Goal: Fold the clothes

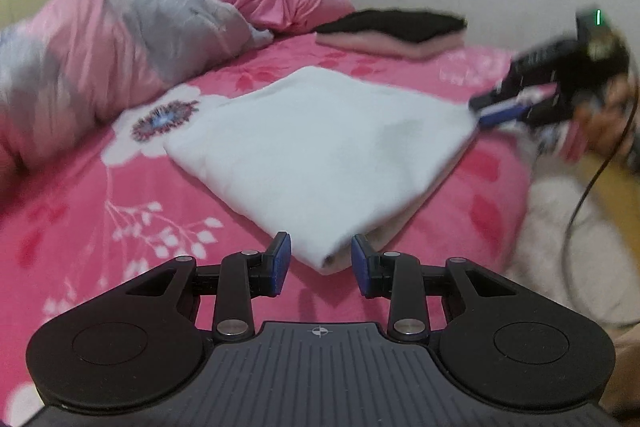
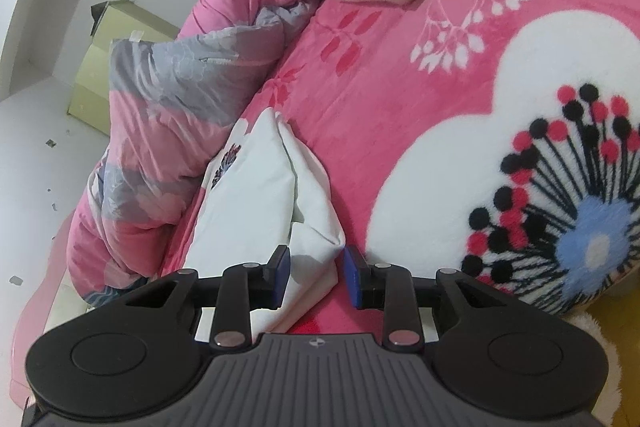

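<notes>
The white garment lay folded on the pink bed, a stack at 12 o'clock. Both the left gripper and right gripper stood open astride corners; snatching a single layer could unfold it.

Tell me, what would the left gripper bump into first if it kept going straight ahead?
Most likely the folded white cloth: its near corner sits right between the open left gripper's fingers.
</notes>
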`<state>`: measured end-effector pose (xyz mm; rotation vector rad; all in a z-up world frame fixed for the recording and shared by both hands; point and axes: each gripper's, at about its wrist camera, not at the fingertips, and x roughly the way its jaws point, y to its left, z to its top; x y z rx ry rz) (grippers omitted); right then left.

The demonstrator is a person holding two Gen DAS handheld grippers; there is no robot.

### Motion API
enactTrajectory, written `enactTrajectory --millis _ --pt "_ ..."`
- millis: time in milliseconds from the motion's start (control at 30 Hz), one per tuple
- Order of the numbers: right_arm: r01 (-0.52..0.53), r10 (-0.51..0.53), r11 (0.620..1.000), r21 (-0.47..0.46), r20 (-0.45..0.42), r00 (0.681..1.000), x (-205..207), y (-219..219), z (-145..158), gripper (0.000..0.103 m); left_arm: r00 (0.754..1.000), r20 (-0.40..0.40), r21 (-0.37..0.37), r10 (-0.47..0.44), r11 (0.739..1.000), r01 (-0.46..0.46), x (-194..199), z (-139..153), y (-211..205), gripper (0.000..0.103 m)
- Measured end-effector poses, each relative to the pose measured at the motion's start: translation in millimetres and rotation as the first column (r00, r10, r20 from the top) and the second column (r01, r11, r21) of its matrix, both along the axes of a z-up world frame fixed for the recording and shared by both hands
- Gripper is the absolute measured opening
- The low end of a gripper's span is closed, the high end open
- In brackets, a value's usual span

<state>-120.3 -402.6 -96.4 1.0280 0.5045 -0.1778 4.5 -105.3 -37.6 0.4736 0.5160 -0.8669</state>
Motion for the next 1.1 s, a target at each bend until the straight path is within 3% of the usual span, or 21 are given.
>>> enactTrajectory --millis 67,233,300,367,467,700,867,1100 --pt "0.000 0.000 1.000 0.001 -0.001 1.000 1.2 0.7 -0.3 0.031 0.998 0.070 0.046 0.003 0.999 -0.006 -5.1 -4.0 -6.0 0.033" --pt "0.001 -0.001 1.000 -0.001 -0.003 1.000 4.0 2.6 -0.7 0.028 0.991 0.133 0.043 0.034 0.998 -0.040 -9.3 -1.1 -9.6 0.031" --pt "0.003 -0.003 1.000 -0.015 -0.005 1.000 4.4 3.7 0.7 0.025 0.989 0.144 0.039 0.040 0.998 -0.046 -11.7 0.0 -9.2 0.026" --pt "0.003 -0.003 1.000 -0.026 -0.006 1.000 5.0 5.1 2.2 0.015 0.989 0.141 0.029 0.034 0.999 -0.038 -15.1 0.7 -7.1 0.013" --pt "0.003 -0.003 0.999 -0.044 -0.001 1.000 4.9 7.6 6.1 0.009 0.989 0.149 0.024 0.017 1.000 -0.020 -19.9 -0.4 -4.0 0.006" --pt "-0.018 0.021 0.995 -0.099 0.032 0.999 5.8 20.8 23.3 0.007 0.995 0.090 -0.031 0.054 0.998 -0.051 -17.1 -3.6 9.5 0.003" --pt "-0.015 0.015 0.994 -0.106 -0.003 1.000 7.6 23.8 15.3 0.007 0.996 0.046 -0.068 0.078 0.995 -0.075 -15.1 -6.0 19.0 0.002" --pt "0.014 -0.018 0.994 -0.109 -0.037 0.999 4.7 20.3 6.9 0.007 0.998 -0.020 -0.046 0.067 0.997 -0.068 -11.4 -15.3 21.1 0.000"
